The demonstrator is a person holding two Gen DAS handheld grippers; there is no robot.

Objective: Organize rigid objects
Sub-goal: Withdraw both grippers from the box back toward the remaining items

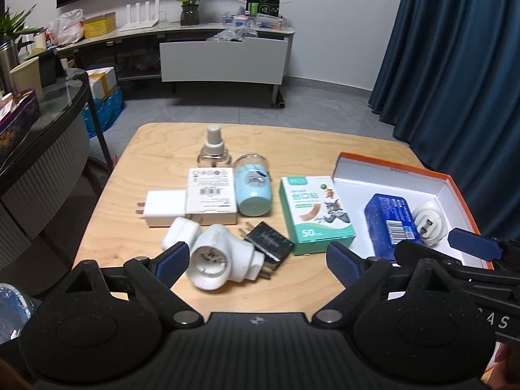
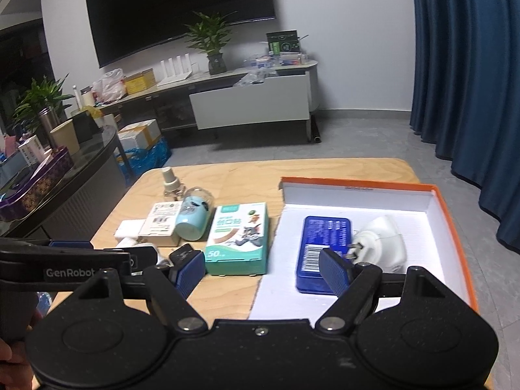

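I have both tools over the near edge of the wooden surface (image 1: 107,201), each angled down at the clutter. My left tool (image 1: 256,260) is released, its blue pads spread wide with nothing pressed between them; the white round plug adapter (image 1: 217,265) lies on its side just beyond the left pad, with a small white piece (image 1: 180,232) beside it and a black plug adapter (image 1: 269,247) lying against its right side. My right tool (image 2: 263,271) is also released and grasps nothing; in its own view the left pad sits in front of the teal plaster box (image 2: 239,240) and the right pad hangs over the near end of the blue box (image 2: 325,237). That blue box lies flat inside the orange-rimmed white tray (image 2: 451,227) on the right side of the surface, and a white rounded plug unit (image 2: 383,240) lies just beside it in the tray, prongs toward the box. Outside the tray, the teal plaster box lies just to its left. Further left are a pale blue cylinder (image 1: 253,191) on its side, a white labelled box (image 1: 211,195) with a white charger (image 1: 162,208) touching its left side, and a clear spray bottle (image 1: 214,151) standing upright behind them.
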